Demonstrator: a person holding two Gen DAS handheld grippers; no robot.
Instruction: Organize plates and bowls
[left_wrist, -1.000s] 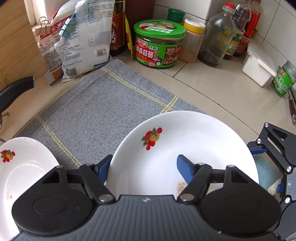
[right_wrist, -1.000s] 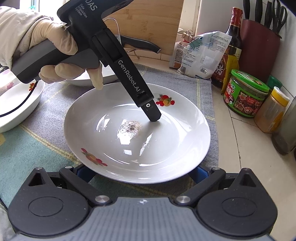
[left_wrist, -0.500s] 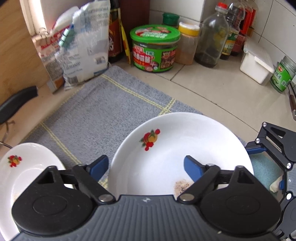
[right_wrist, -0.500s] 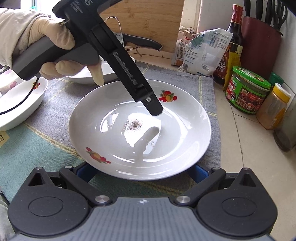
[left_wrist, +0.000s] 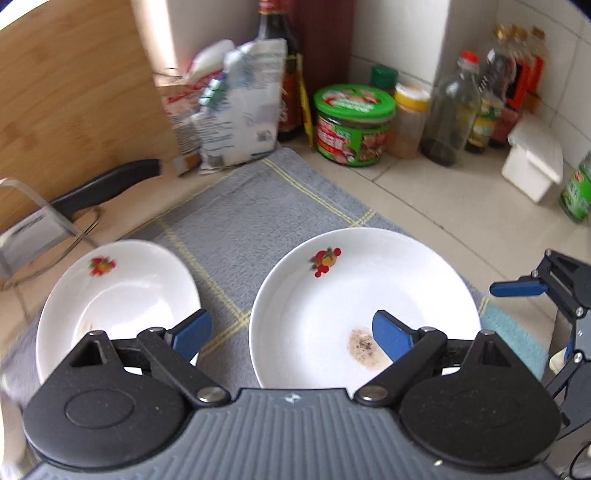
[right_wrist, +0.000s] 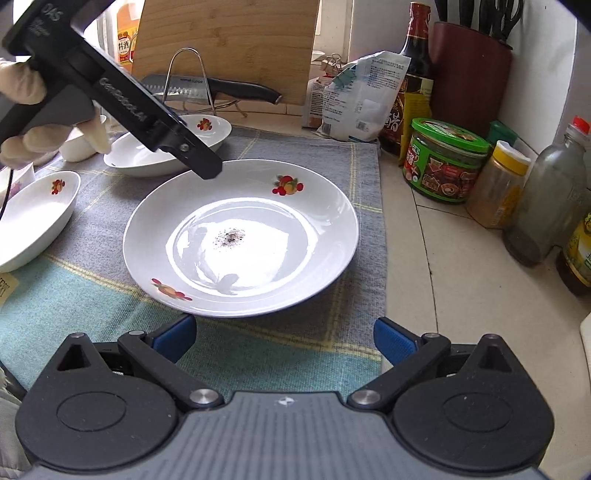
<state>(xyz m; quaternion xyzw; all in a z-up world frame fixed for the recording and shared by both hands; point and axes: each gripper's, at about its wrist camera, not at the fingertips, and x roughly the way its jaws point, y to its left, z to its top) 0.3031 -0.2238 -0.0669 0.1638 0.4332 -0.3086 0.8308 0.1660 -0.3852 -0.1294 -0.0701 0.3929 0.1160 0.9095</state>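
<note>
Now the left gripper (left_wrist: 291, 330) hangs over the near-left rim of the large white plate (right_wrist: 240, 236), its blue fingers (left_wrist: 389, 338) spread wide; its jaws have just been opening and nothing is pinched between them, though the plate's edge lies below the gap. That plate sits flat on the grey checked cloth (right_wrist: 295, 147), a dark speckled smear at its centre and fruit motifs on its rim. In the right wrist view the left gripper's black tip floats just above the plate's far-left rim, not pressing on it. The right gripper (right_wrist: 284, 338) waits on the plate's near side, its fingers (right_wrist: 393, 339) wide apart and clear of the rim, holding nothing. To the left of the plate stand a second white dish (left_wrist: 118, 295) and a bowl (right_wrist: 35, 218).
</note>
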